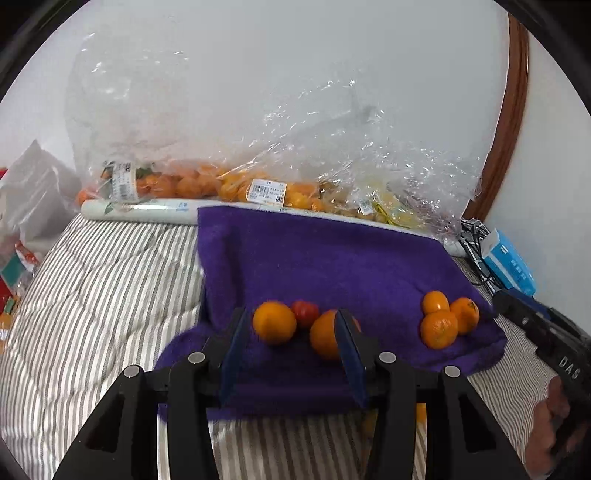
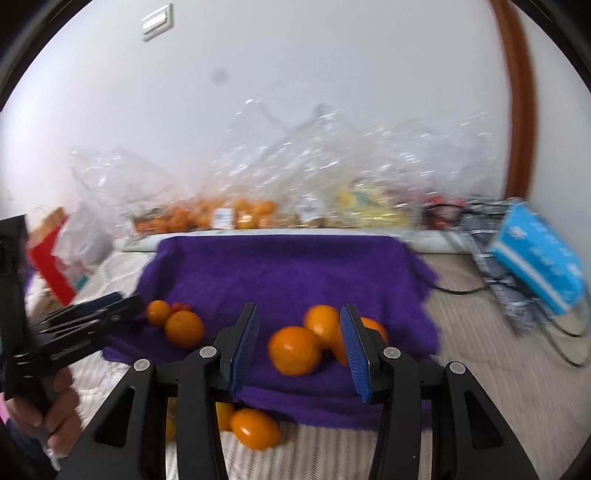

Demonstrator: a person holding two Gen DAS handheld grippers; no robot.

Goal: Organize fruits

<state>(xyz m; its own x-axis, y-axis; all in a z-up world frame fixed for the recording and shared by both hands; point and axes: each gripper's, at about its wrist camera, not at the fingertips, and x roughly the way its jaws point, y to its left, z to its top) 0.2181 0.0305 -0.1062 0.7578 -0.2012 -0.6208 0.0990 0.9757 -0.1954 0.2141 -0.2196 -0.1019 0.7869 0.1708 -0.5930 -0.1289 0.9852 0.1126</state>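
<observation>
A plain white wall (image 1: 295, 74) fills the far side, lit evenly. A curved brown wooden frame (image 1: 515, 110) rises at the right. A wall switch plate (image 2: 157, 22) sits high on the left. Grey-and-white striped bedding (image 1: 99, 295) covers the near surface.

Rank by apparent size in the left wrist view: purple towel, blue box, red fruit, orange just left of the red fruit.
1. purple towel
2. blue box, partly cut off by the right gripper, and farther back
3. orange
4. red fruit, partly hidden behind the oranges
</observation>
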